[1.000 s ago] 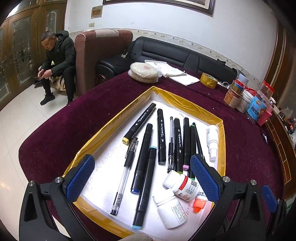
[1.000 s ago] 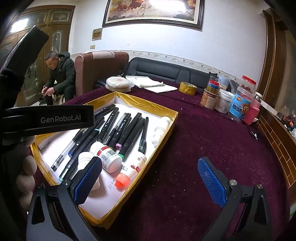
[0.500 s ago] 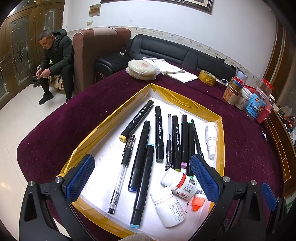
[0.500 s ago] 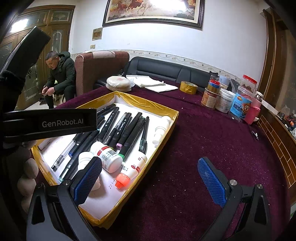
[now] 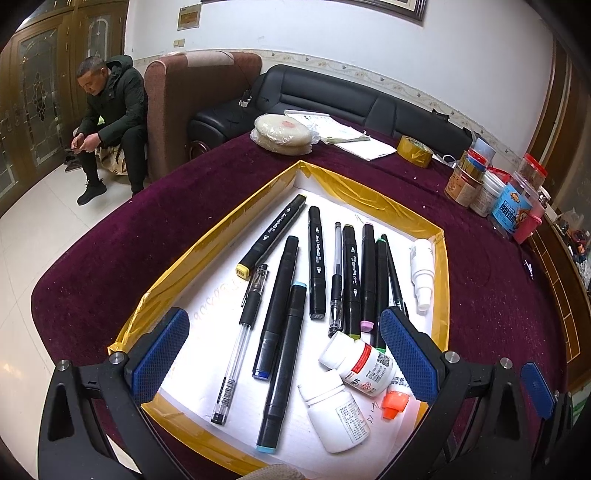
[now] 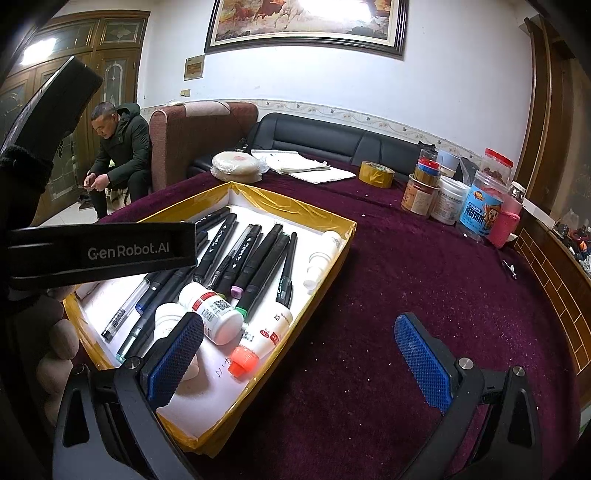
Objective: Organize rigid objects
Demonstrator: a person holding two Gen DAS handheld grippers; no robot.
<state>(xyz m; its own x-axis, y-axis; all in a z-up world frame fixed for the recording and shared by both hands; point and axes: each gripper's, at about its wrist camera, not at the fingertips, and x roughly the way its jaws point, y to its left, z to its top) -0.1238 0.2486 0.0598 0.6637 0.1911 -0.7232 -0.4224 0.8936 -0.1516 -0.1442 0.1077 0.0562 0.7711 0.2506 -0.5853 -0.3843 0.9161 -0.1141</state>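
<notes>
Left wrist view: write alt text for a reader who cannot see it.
An open left tool hangs over a yellow-edged tray on a maroon tablecloth, holding nothing. The tray holds a row of black markers, clear pens and white pill bottles. Behind, a person sits beside a sofa.

Beyond the maroon tablecloth (image 5: 110, 251): a seated person in a dark jacket (image 5: 110, 107), brown armchair (image 5: 192, 96), black sofa (image 5: 332, 99). Farther back on the cloth: wrapped flatbreads (image 5: 282, 133), papers (image 5: 343, 136), tape roll (image 5: 414, 151), clustered jars (image 5: 495, 188). Above, a framed painting (image 6: 306, 26).
</notes>
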